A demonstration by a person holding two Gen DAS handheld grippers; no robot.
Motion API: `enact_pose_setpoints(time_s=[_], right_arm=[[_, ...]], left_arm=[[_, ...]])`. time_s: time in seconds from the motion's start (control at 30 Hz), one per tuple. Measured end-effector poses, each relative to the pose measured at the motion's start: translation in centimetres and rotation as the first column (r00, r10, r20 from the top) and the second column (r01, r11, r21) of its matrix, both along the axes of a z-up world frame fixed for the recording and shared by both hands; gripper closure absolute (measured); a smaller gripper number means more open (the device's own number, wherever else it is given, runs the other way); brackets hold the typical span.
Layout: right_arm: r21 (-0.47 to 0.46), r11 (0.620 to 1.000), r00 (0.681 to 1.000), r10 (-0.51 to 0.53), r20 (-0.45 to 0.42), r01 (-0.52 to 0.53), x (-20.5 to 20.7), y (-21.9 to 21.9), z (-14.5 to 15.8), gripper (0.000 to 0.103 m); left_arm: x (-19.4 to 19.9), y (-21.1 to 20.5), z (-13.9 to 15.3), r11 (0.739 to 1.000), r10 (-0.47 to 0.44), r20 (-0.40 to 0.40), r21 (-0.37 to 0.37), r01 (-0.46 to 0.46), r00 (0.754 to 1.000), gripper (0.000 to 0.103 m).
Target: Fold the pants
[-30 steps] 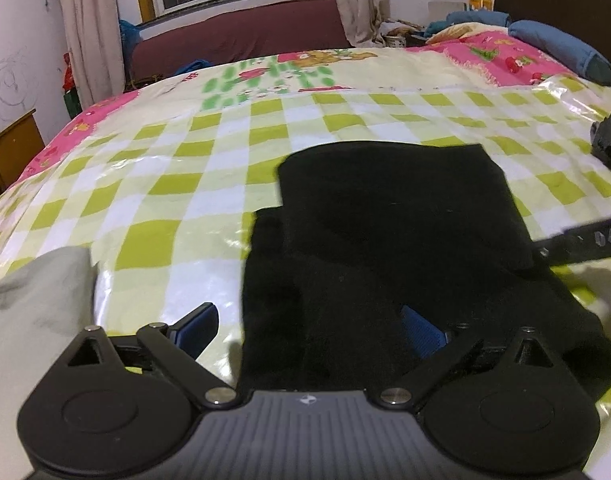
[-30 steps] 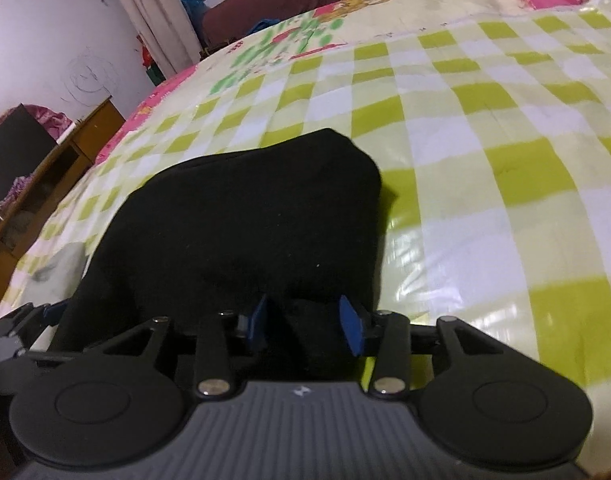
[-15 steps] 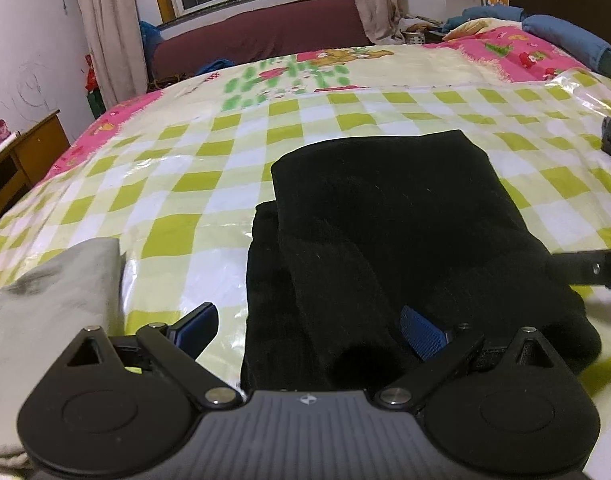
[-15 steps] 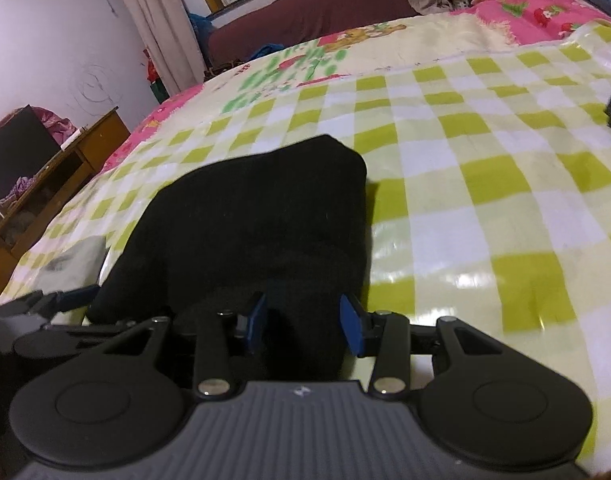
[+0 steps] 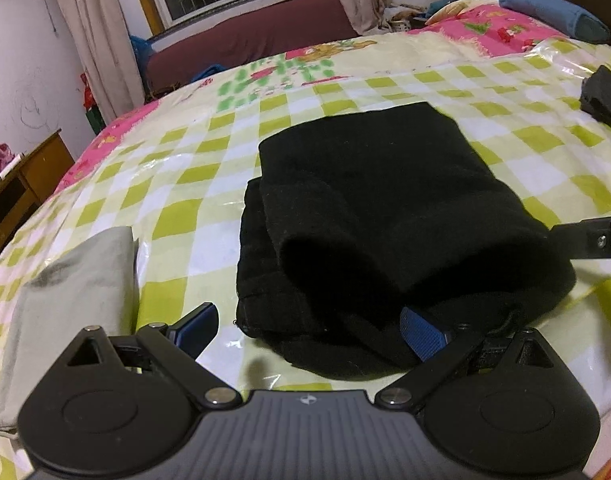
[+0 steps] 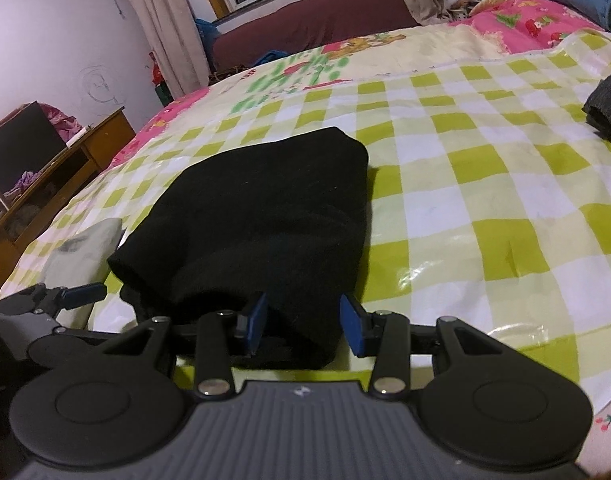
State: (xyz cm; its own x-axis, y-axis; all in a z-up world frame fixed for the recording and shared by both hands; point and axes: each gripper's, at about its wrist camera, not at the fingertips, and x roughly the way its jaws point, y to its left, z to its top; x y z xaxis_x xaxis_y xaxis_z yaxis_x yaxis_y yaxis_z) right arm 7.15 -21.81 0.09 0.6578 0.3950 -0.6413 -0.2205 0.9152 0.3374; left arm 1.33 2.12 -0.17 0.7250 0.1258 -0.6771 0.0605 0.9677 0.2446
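Checked bedspread [image 6: 485, 200]: right gripper [image 6: 303, 322] clamps folded black pants [image 6: 265, 200]; left gripper [image 5: 311, 330] spread wide, one pad touching them.

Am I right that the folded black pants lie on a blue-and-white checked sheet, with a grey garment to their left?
Not quite: the sheet is green-and-white checked, as the left wrist view shows. The black pants do lie on it, with the grey garment to their left.

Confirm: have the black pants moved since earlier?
Yes: the near end of the black pants has lifted off the checked sheet; their far edge stays put.
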Motion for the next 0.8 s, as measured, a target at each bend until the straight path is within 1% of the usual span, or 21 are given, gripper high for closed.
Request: enact_pose_setpoints(time_s=[0.13, 0.43, 0.57, 0.8], right_arm=[[0.008, 1.000, 1.000, 0.001, 0.005, -0.001, -0.7, 0.1, -0.3, 0.061], [0.020, 1.000, 1.000, 0.019, 0.004, -0.020, -1.3, 0.3, -1.2, 0.060], [0.012, 0.999, 0.999, 0.036, 0.011, -0.036, -1.6, 0.7, -1.3, 0.060], [0.015, 0.999, 0.999, 0.036, 0.010, -0.036, -1.7, 0.7, -1.4, 0.060]], left_arm=[[-0.7, -0.4, 0.2, 1.000, -0.014, 0.006, 0.001, 0.014, 1.000, 0.000], [-1.0, -0.9, -0.3, 1.000, -0.023, -0.021, 0.002, 0.023, 1.000, 0.000], [-1.0, -1.3, -0.5, 1.000, -0.026, -0.026, 0.017, 0.026, 0.999, 0.000], [-1.0, -1.3, -0.5, 1.000, -0.025, -0.033, 0.003, 0.025, 0.999, 0.000]])
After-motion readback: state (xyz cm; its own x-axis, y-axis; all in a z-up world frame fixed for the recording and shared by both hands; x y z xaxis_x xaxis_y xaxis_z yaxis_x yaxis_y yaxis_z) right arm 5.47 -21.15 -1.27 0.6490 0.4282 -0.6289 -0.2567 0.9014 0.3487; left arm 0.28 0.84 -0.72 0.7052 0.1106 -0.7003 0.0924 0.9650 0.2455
